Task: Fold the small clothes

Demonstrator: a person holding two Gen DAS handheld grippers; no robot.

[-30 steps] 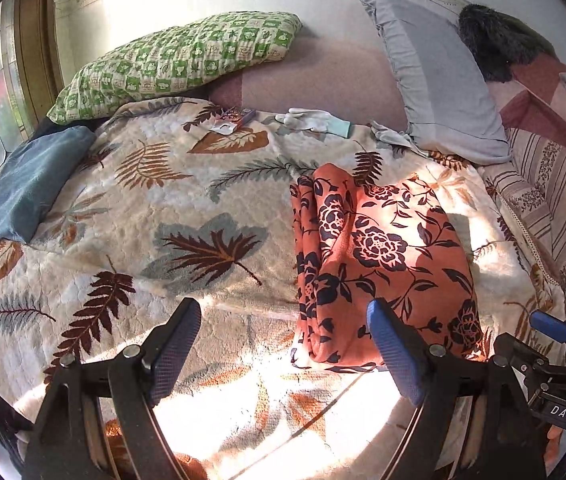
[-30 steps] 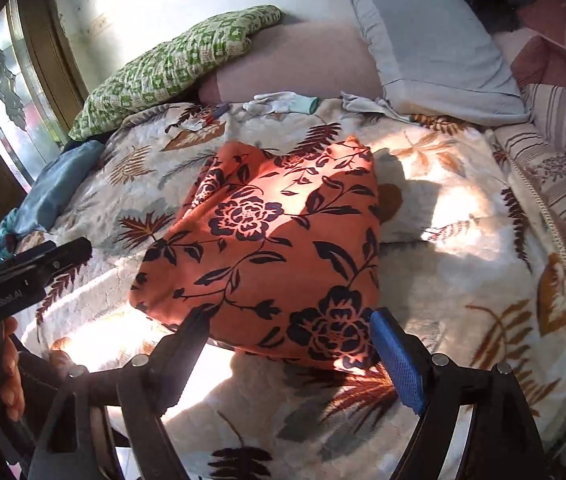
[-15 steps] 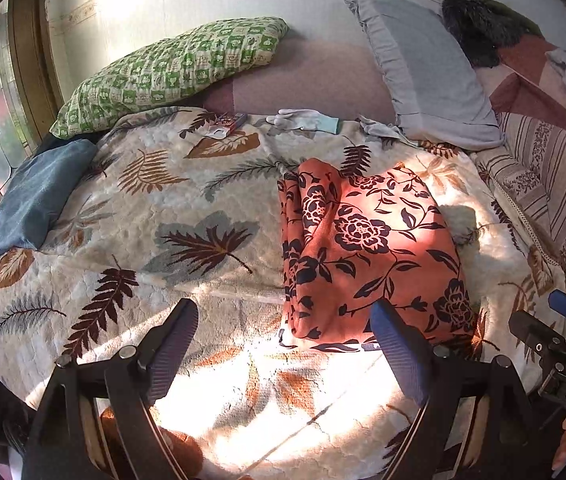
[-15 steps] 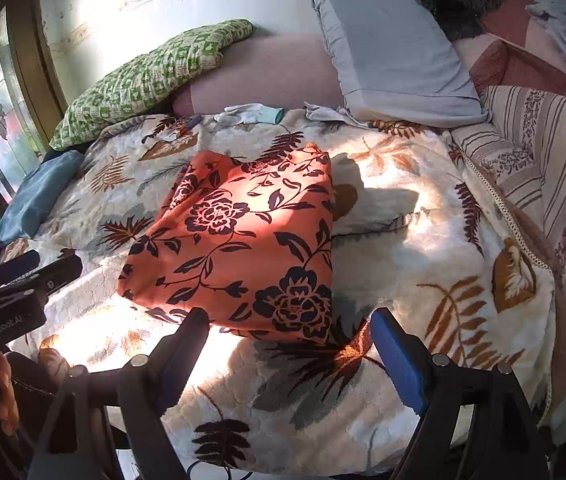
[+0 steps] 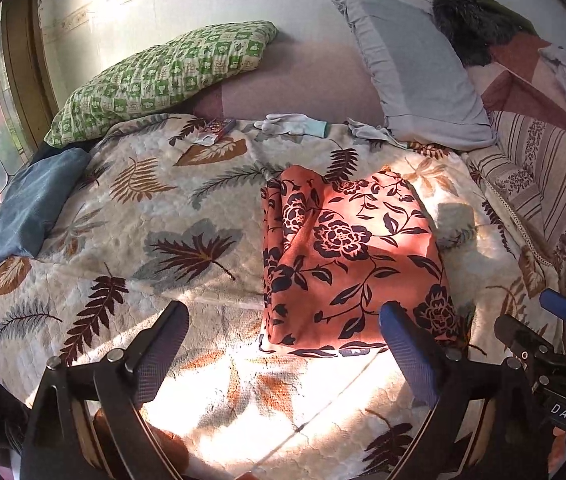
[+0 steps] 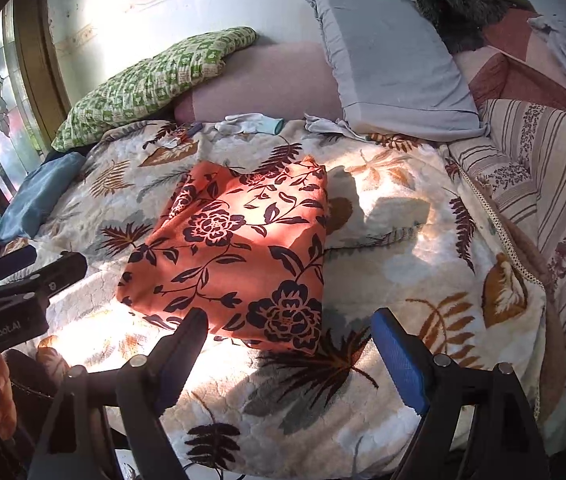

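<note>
I see orange floral garment folded into rectangle, lying flat on leaf-print blanket covering bed, right of centre in left wrist view. My left gripper hovers above blanket's near edge, jaws spread wide, holding nothing. My right gripper hangs just short of garment's near edge, jaws wide apart, empty too. Green checked pillow and grey pillow lean against wall behind. White glove lies near headboard, well apart from garment.
</note>
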